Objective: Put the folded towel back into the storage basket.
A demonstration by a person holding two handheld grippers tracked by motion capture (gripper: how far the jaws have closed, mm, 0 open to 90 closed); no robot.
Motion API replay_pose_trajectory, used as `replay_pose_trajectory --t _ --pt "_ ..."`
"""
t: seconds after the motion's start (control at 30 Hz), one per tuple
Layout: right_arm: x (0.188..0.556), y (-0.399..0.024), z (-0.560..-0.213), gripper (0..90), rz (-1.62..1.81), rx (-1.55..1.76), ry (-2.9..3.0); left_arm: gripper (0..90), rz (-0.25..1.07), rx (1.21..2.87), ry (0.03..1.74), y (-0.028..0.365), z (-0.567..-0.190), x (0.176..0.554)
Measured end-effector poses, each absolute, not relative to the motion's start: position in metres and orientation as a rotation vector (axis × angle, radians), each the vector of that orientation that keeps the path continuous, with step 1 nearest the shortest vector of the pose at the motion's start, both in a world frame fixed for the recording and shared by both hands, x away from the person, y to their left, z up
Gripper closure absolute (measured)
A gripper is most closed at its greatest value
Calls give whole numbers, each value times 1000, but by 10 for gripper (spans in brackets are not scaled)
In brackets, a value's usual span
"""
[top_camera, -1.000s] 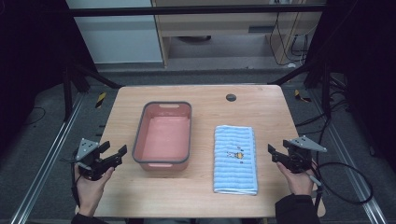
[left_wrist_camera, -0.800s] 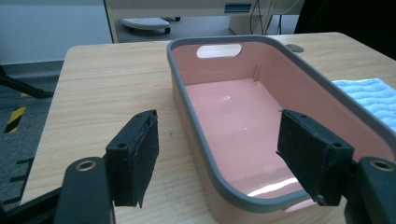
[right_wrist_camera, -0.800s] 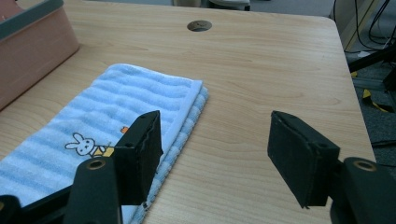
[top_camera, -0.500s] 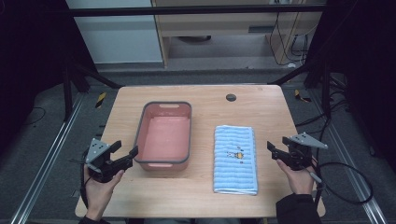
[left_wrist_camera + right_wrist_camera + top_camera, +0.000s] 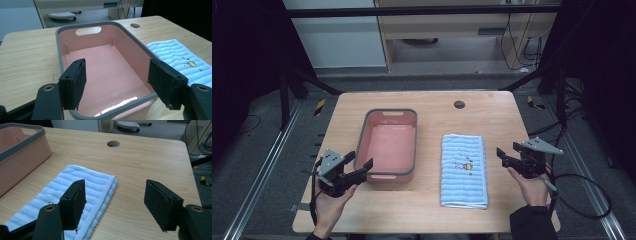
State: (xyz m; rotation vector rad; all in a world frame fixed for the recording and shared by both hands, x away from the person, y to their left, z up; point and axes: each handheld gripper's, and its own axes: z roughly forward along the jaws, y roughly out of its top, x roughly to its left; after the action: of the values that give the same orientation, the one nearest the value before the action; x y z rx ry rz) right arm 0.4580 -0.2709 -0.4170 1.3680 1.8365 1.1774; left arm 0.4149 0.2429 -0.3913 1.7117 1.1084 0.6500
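Pink plastic tub [image 5: 388, 145] with grey rim, ribbed blue towel [image 5: 464, 170]

The left gripper [image 5: 362, 167] has moved in from the left edge of the worktop [image 5: 432, 102] toward the pink tub [image 5: 388, 145]. Its open jaws now stand at the tub's near left corner, straddling the near rim in the left gripper view, with nothing gripped.
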Motion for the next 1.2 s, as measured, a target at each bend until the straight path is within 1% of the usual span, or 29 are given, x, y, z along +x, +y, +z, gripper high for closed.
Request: replay_pose_trajectory --t 0.13,0.47,0.73,0.87,1.0,1.2 --pt "461 -267 -413 337 1175 1341 1850 333 634 1706 1094 232 -388 416" --pt "465 -258 -398 327 1195 1295 1857 354 621 1748 1013 195 -384 415" --pt "473 -255 -389 337 1187 1274 1853 375 598 1779 988 175 -388 418" --pt "476 -254 -387 337 1201 1276 1849 384 592 1792 977 165 -391 419" --pt "482 -252 -387 313 1211 1286 1832 385 584 1799 961 153 -394 420" --pt "490 -248 -387 328 1194 1286 1839 389 570 1811 936 133 -398 419"
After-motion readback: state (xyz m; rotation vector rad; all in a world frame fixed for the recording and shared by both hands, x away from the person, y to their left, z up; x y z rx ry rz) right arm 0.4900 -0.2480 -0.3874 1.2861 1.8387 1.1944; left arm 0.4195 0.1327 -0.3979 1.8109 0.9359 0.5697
